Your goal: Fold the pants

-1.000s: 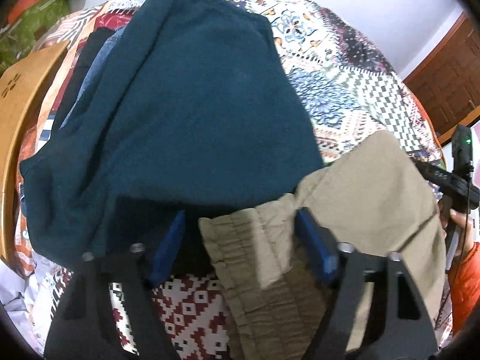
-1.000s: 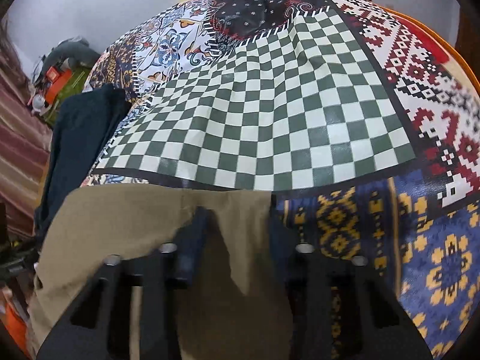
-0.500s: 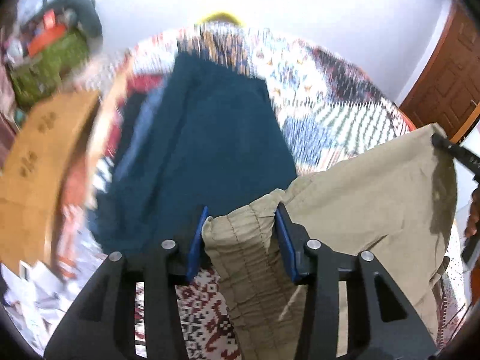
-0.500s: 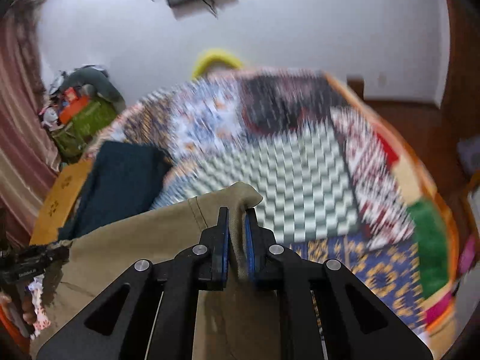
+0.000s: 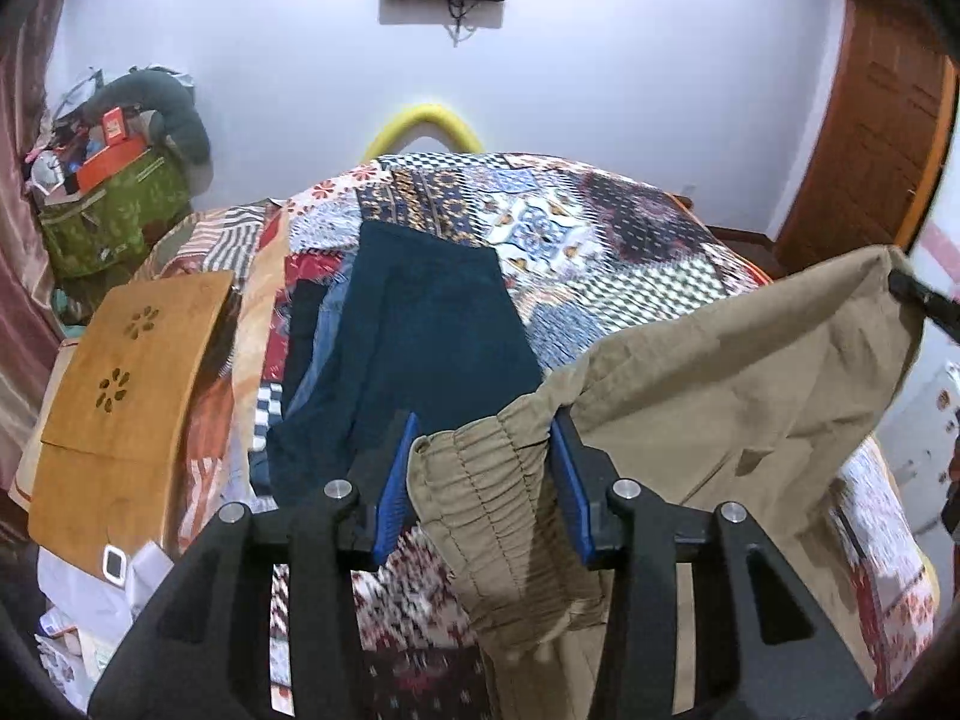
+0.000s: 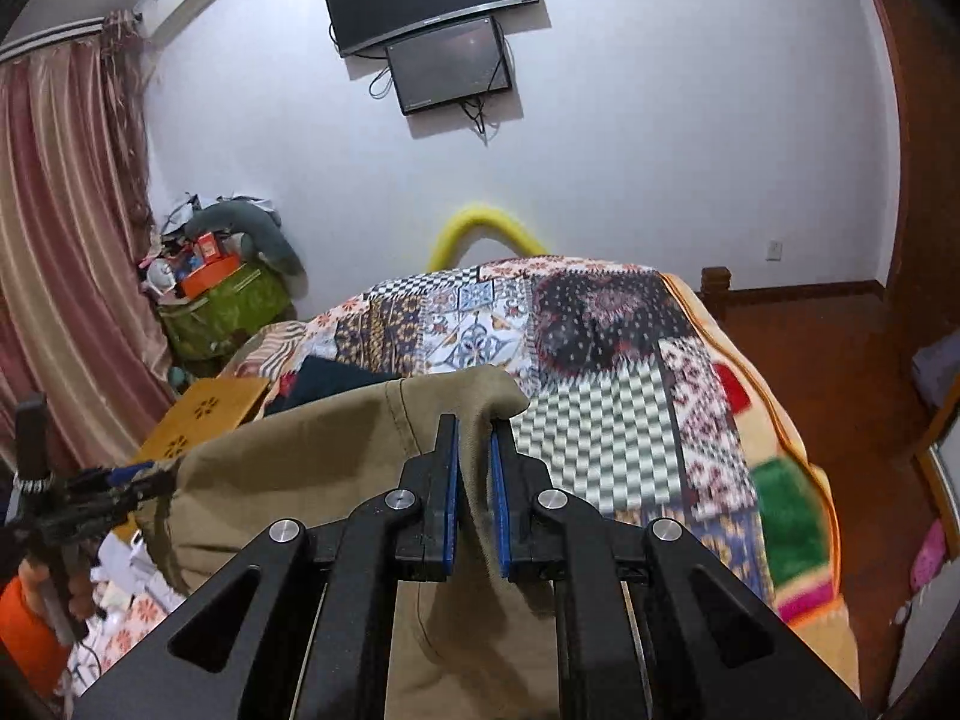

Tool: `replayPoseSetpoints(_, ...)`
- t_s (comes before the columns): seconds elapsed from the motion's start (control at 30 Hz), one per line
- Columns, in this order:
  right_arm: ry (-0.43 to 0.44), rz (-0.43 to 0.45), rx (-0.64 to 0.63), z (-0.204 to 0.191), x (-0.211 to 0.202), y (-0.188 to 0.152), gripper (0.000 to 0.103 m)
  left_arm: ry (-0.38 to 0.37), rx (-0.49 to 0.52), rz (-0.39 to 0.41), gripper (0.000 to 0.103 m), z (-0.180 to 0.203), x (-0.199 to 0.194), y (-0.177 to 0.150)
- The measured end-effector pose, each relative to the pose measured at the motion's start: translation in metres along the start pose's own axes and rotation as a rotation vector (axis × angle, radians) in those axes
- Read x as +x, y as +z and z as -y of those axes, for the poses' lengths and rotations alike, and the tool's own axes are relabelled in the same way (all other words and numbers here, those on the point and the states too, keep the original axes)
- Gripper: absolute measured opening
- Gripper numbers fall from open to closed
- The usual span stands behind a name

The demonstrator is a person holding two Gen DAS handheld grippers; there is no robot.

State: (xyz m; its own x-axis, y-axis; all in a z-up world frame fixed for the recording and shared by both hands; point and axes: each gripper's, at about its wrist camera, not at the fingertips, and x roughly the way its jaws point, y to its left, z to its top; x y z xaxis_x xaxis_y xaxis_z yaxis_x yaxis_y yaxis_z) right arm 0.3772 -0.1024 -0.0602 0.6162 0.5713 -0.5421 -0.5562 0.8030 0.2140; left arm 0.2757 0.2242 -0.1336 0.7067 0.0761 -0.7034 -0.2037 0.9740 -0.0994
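Observation:
Khaki pants (image 5: 720, 372) hang in the air between both grippers above the patchwork bed. My left gripper (image 5: 486, 456) is shut on the gathered elastic waistband. My right gripper (image 6: 474, 438) is shut on the other top corner of the khaki pants (image 6: 336, 450); its black tip shows in the left wrist view (image 5: 918, 294). The left gripper shows at the left edge of the right wrist view (image 6: 120, 480). The lower part of the pants hangs out of sight below the grippers.
A dark teal garment (image 5: 420, 336) lies on the patchwork bedspread (image 5: 600, 234) over other dark clothes. A wooden lap table (image 5: 126, 384) sits at the bed's left. A cluttered green bag (image 6: 228, 306), curtains and wall screens (image 6: 432, 6) stand behind. Wooden floor (image 6: 840, 348) lies right.
Both grippers closed on the khaki pants and lifted them up off the bed; the views tilted upward from the bedspread to the room's far wall.

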Motion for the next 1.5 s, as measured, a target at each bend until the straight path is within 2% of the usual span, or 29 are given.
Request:
replayPoseSetpoints(0.1,-0.009,-0.009,-0.003,0.0,-0.023,-0.021,0.008,-0.023,0.025,0.012,0.044,0.009,-0.02,-0.018)
replayPoseSetpoints(0.27,0.002,-0.028,0.031,0.007,-0.06,-0.053,0.008,-0.006,0.098,0.032,0.044,0.03,-0.049,-0.047)
replayPoseSetpoints(0.53,-0.01,-0.069,0.005,0.003,-0.105,-0.107,0.009,-0.057,0.083,0.021,0.045,0.039,-0.081,-0.086)
replayPoseSetpoints(0.73,-0.024,-0.119,0.013,0.0,-0.12,-0.143,0.009,-0.08,0.114,-0.006,0.045,0.042,-0.097,-0.114)
replayPoseSetpoints(0.93,-0.031,-0.151,0.068,0.005,-0.129,-0.174,0.009,-0.04,0.192,-0.019,0.046,0.053,-0.107,-0.138)
replayPoseSetpoints(1.07,-0.052,-0.188,0.089,0.004,-0.127,-0.196,0.011,-0.016,0.226,-0.022,0.053,0.057,-0.111,-0.15)
replayPoseSetpoints(1.13,-0.066,-0.206,0.089,0.001,-0.127,-0.205,0.014,-0.03,0.224,-0.034,0.054,0.057,-0.111,-0.156)
replayPoseSetpoints(1.27,-0.097,-0.226,0.092,-0.005,-0.129,-0.223,0.02,-0.065,0.22,-0.077,0.065,0.059,-0.108,-0.166)
replayPoseSetpoints(1.3,-0.111,-0.232,0.092,-0.006,-0.13,-0.227,0.026,-0.062,0.226,-0.084,0.066,0.059,-0.107,-0.168)
replayPoseSetpoints(1.33,-0.112,-0.237,0.09,-0.007,-0.13,-0.229,0.037,-0.057,0.233,-0.09,0.068,0.061,-0.107,-0.17)
replayPoseSetpoints(1.4,-0.118,-0.252,0.085,-0.009,-0.133,-0.234,0.05,-0.052,0.236,-0.103,0.079,0.062,-0.108,-0.174)
replayPoseSetpoints(1.47,-0.132,-0.255,0.07,-0.014,-0.138,-0.237,0.055,-0.075,0.213,-0.119,0.088,0.06,-0.109,-0.175)
replayPoseSetpoints(1.5,-0.137,-0.256,0.063,-0.016,-0.14,-0.237,0.058,-0.092,0.198,-0.125,0.089,0.059,-0.111,-0.175)
